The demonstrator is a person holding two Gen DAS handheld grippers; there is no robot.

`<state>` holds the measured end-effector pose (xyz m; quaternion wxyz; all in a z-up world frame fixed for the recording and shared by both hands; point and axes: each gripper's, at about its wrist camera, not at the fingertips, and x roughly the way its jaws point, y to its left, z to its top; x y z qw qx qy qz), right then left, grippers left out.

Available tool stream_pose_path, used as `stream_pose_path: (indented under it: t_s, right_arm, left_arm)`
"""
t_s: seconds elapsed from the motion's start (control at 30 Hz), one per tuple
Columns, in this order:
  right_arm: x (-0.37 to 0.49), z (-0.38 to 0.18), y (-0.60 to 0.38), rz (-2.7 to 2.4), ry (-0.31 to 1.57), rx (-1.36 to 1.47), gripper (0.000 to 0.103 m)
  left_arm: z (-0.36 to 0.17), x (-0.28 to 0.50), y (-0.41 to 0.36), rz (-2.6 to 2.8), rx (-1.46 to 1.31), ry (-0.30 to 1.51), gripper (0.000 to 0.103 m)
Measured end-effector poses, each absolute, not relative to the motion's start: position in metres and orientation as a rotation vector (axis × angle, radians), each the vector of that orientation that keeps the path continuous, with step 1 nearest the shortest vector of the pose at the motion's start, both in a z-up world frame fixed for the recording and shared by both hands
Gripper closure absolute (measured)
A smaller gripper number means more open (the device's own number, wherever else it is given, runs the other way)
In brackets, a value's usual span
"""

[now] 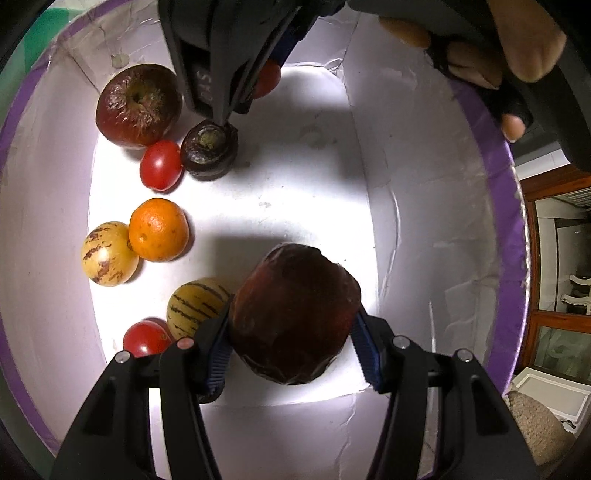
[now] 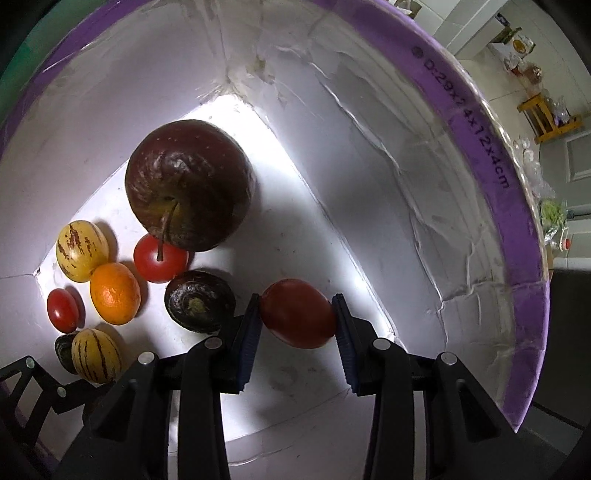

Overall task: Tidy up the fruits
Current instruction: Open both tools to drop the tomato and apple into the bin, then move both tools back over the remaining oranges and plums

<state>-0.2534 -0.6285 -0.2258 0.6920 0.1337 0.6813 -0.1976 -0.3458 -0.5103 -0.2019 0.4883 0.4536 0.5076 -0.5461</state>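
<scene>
Left gripper [image 1: 291,354] clamped on a large dark red apple [image 1: 295,314], blue ribbed pads [image 1: 218,354] pressed to both flanks, fruit held low over the white floor of the box [image 1: 295,221] near its front edge. Right gripper [image 2: 297,332] clamped on a red tomato [image 2: 298,313], jaws narrowly apart with the tomato wedged between, low inside the same box near the right wall [image 2: 406,184].

Along the left side of the floor: a second, wrinkled dark apple [image 2: 190,184] toward the far left corner, stem side up in the right wrist view; a tomato [image 2: 160,258] touching its near side; a dark, round, shrivelled fruit [image 2: 199,301] with a pale scarred end just beside that tomato and just left of the right gripper's left finger. Nearer the left wall, an orange [image 1: 159,229] touching a yellow pepino melon with purple streaks [image 1: 109,253]. Toward the front left corner, a second striped pepino melon [image 1: 195,302] beside another tomato [image 1: 146,338]; in the right wrist view, a small dark fruit [image 2: 63,350] half hidden behind that melon.

Box lined with creased white paper, purple rim [image 2: 491,177] printed with dimensions. Beyond the rim: wooden-framed glass doors [image 1: 554,332] in the left wrist view, pale tiled floor [image 2: 480,29] and a yellow wooden rack [image 2: 546,118] in the right wrist view.
</scene>
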Motion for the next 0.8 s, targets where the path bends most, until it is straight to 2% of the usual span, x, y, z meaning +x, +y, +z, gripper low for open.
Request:
stream_pose_path:
  t_s: [0.07,0.13,0.17,0.2,0.3,0.43,0.53,0.57,0.67,0.8]
  right_arm:
    - [-0.256,-0.226,-0.630,-0.444,1.515,0.311,0.063]
    - [-0.259,-0.228,-0.642,-0.446,1.508,0.323,0.051]
    - [-0.261,-0.226,-0.644,-0.447,1.495,0.331,0.042]
    - [-0.258,-0.226,-0.644,-0.444,1.486,0.338,0.037]
    - [-0.263,-0.224,-0.645,-0.449,1.469,0.345,0.037]
    - [-0.268,-0.216,-0.643,-0.461,1.431,0.356,0.035]
    - [-0.276,-0.204,-0.634,-0.499,1.394,0.354,0.021]
    - [-0.278,-0.200,-0.629,-0.506,1.386,0.345,0.019]
    - [-0.284,-0.184,-0.613,-0.520,1.345,0.339,0.019]
    - [-0.287,-0.145,-0.597,-0.567,1.277,0.298,0.017]
  left_arm:
    - [-0.205,-0.347,-0.515,-1.323,1.101,1.232,0.046]
    - [-0.202,-0.347,-0.513,-1.315,1.097,1.229,0.045]
    - [-0.201,-0.347,-0.512,-1.311,1.095,1.223,0.045]
    - [-0.202,-0.346,-0.512,-1.311,1.090,1.216,0.041]
    - [-0.186,-0.343,-0.509,-1.332,1.040,1.143,0.027]
    - [-0.161,-0.344,-0.502,-1.347,0.993,1.062,0.027]
    - [-0.135,-0.342,-0.491,-1.351,0.931,1.014,0.024]
    - [-0.121,-0.340,-0.484,-1.352,0.905,0.979,0.019]
    - [-0.090,-0.332,-0.467,-1.344,0.835,0.910,0.012]
    - [-0.059,-0.326,-0.446,-1.302,0.766,0.859,0.010]
